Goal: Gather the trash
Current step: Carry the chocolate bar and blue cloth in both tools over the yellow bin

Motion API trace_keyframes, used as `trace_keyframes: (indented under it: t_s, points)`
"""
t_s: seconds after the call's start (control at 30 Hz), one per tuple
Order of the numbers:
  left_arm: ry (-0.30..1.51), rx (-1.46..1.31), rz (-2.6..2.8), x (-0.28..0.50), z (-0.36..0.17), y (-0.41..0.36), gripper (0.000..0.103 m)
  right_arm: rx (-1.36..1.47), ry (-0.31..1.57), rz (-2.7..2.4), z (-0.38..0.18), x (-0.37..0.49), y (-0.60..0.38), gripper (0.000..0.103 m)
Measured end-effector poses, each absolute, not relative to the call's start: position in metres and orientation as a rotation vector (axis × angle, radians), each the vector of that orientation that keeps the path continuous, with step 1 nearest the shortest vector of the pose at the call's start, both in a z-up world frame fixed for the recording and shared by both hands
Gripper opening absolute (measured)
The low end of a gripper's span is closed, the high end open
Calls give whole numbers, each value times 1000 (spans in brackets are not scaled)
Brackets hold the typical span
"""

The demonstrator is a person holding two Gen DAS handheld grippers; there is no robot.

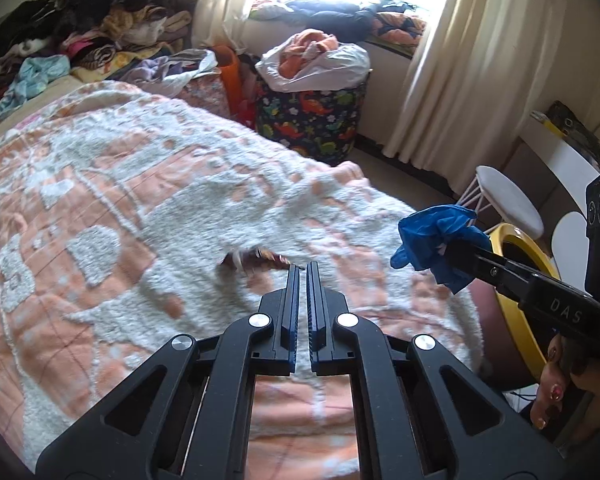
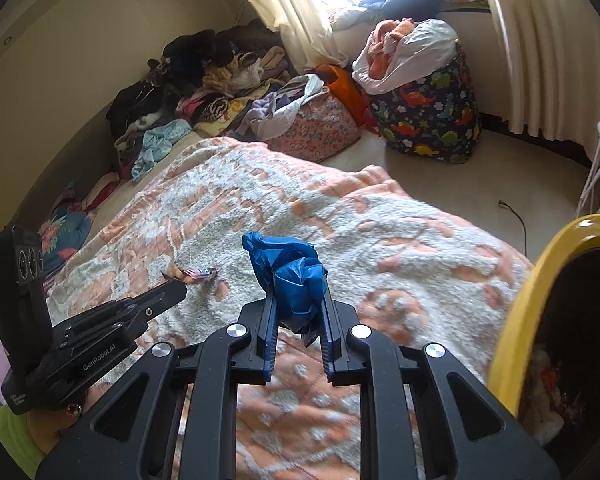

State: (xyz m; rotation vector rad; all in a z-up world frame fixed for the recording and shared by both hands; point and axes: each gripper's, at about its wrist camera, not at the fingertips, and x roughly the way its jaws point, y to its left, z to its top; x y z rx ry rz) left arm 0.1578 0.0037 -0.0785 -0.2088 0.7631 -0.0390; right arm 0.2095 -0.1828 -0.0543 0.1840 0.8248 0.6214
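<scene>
Right wrist view: a crumpled blue glove point(image 2: 290, 280) sits clamped between the fingers of the right gripper point(image 2: 299, 300), held above the peach-and-white blanket point(image 2: 400, 240) covering the bed. Just right of the blanket, a yellow-rimmed bin point(image 2: 516, 312) stands open. On the blanket's middle lies a candy wrapper point(image 2: 194, 274), its near end touched by the tips of the left gripper point(image 1: 300, 270), whose jaws are drawn nearly together; whether they pinch the wrapper cannot be told. Beyond the blanket's far edge stands a dinosaur-print hamper point(image 2: 428, 120) stuffed with a white bag.
</scene>
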Motion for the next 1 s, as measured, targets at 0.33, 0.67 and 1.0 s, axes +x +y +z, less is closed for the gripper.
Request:
trace_keyframes:
  t_s: [0.33, 0.67, 1.0]
  points:
    - [750, -164, -101, 162, -68, -32, 1, 232, 796, 566, -48, 198, -225, 17]
    - [758, -70, 19, 168, -77, -21, 36, 300, 746, 501, -38, 185, -273, 17]
    - [867, -110, 132, 187, -110, 14, 38, 366, 726, 392, -42, 175, -334, 17]
